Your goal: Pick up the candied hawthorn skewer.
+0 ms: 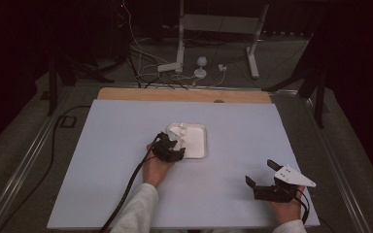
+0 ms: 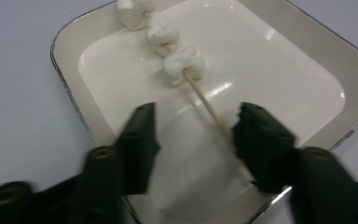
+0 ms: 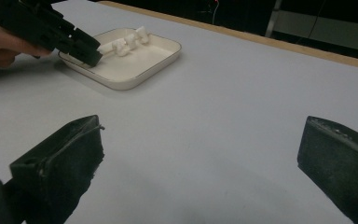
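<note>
Down over the tray (image 2: 70,70), left gripper (image 2: 193,123) half-closed, straddling the skewer (image 2: 205,102), right gripper (image 3: 200,154) open

Your left gripper (image 1: 171,144) is black with a dark trailing cable; your right gripper (image 1: 261,177) carries a grey three-cornered plate; your sleeves (image 1: 137,209) are pale grey.

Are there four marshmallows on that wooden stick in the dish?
No, the left gripper view shows three marshmallows threaded on the stick, which lies in the white dish.
</note>
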{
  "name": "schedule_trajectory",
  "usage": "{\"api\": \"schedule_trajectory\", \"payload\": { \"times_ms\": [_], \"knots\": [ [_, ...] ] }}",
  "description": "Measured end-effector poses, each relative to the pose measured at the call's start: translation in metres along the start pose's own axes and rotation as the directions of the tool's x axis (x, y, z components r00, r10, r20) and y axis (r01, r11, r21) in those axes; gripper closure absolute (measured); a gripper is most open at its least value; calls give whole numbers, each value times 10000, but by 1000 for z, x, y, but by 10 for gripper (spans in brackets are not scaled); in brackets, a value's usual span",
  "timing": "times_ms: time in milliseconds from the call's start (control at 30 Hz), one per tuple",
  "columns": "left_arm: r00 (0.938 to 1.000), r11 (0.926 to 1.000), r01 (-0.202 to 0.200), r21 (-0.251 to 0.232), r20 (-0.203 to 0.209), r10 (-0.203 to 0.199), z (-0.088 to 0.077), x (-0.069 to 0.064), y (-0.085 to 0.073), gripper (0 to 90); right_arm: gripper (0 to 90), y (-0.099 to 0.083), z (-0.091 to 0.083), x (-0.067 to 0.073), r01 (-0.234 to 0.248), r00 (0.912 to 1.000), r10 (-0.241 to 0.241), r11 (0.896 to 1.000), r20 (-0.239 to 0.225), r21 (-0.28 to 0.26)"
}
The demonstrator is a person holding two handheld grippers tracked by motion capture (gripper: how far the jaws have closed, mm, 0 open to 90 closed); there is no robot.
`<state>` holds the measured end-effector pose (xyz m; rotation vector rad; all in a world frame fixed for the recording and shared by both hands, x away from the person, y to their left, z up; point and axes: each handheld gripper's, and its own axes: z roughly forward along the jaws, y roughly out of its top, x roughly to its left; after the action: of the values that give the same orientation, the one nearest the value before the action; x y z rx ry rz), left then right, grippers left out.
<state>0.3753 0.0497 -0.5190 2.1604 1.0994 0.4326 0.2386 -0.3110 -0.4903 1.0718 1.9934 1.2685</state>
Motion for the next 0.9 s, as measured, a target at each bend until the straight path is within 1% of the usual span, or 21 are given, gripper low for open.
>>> {"api": "schedule_trajectory", "payload": {
  "times_ms": [67, 100, 233, 333, 367, 400, 467, 500, 533, 633, 733, 833, 900],
  "knots": [
    [9999, 9999, 89, 121, -60, -88, -1, 2, 1, 608, 0, 0, 0, 0, 1, 10000, -1, 10000, -3, 20],
    [9997, 9995, 216, 243, -90, -214, -2, 4, 2, 655, 0, 0, 1, 0, 11, 10000, -11, 10000, -10, 26],
    [9982, 9970, 585, 512, -190, -576, -5, 8, 3, 795, 0, 0, 1, 1, 11, 10000, -11, 10000, -28, 43],
    [9961, 9938, 884, 674, -104, -879, -6, 12, 3, 882, 0, 0, 1, 1, 4, 10000, -4, 10000, -48, 65],
    [9953, 9929, 967, 699, -16, -968, -7, 13, 3, 895, 0, 0, 1, 1, 4, 10000, -4, 10000, -48, 62],
    [9951, 9926, 991, 709, -32, -991, -7, 14, 3, 900, 0, 0, 1, 1, 5, 10000, -4, 10000, -51, 63],
    [9951, 9924, 983, 735, -9, -985, -7, 13, 3, 900, 0, 0, 1, 1, 12, 10000, -12, 10000, -46, 60],
    [9945, 9918, 1046, 727, 30, -1051, -8, 13, 3, 900, 0, 0, 1, 1, 9, 10000, -9, 10000, -36, 64],
    [9948, 9924, 1009, 704, 44, -1014, -8, 12, 3, 900, 0, 0, 1, 0, 6, 10000, -6, 10000, -29, 64],
    [9951, 9926, 957, 743, 188, -973, -12, 11, 4, 900, 0, -1, 1, 0, -31, 10000, 32, 10000, -12, 65],
    [9936, 9923, 1044, 668, 355, -1070, -18, 10, 4, 900, 0, -1, 0, 0, -31, 10000, 31, 10000, -4, 63],
    [9929, 9909, 1032, 863, 506, -1078, -21, 10, 2, 900, 0, -1, 1, 0, -22, 10000, 22, 10000, 4, 75],
    [9915, 9880, 1068, 1113, 617, -1142, -20, 11, 0, 889, 0, -1, 1, 0, -26, 10000, 26, 10000, 6, 78]
  ]
}}
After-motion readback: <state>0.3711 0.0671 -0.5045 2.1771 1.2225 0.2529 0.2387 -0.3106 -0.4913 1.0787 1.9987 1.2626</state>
